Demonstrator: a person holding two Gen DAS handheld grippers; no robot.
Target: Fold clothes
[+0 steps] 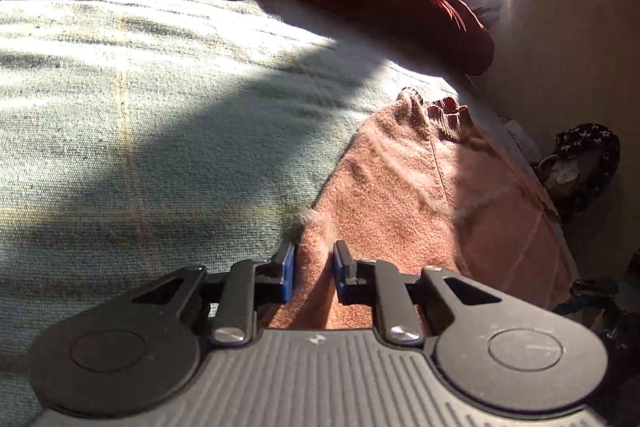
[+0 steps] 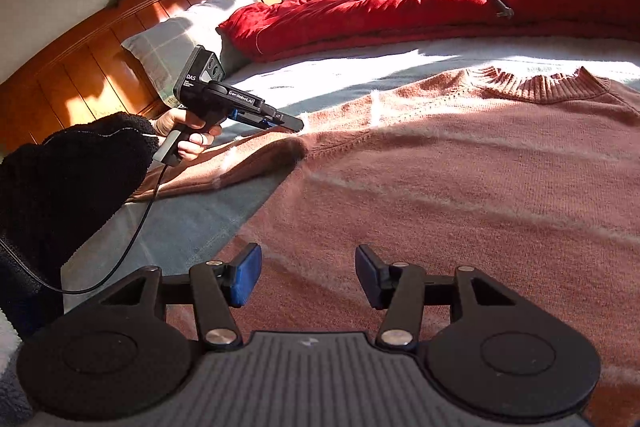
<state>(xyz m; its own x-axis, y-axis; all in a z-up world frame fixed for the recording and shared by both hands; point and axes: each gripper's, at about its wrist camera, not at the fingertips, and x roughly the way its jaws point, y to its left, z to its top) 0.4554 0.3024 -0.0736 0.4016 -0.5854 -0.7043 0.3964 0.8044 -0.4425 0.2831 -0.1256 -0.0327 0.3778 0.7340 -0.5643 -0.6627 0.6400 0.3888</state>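
A pinkish-brown knit sweater (image 2: 460, 163) lies flat on the bed, its ribbed collar (image 2: 548, 87) at the far side. In the left wrist view the sweater (image 1: 432, 195) fills the lower right. My left gripper (image 1: 314, 273) has its jaws partly closed around a raised fold of the sweater at its shoulder edge; sweater fabric fills the gap between the pads. It also shows in the right wrist view (image 2: 294, 125), down on the shoulder where the sleeve (image 2: 208, 171) starts. My right gripper (image 2: 308, 277) is open and empty, low over the sweater's body.
The bed has a pale green-grey sheet (image 1: 160, 107). A red duvet (image 2: 420, 3) lies bunched along the far side, with a pillow (image 2: 180, 35) and wooden headboard (image 2: 88, 67) at left. The bed edge and floor clutter (image 1: 580, 163) are at right in the left wrist view.
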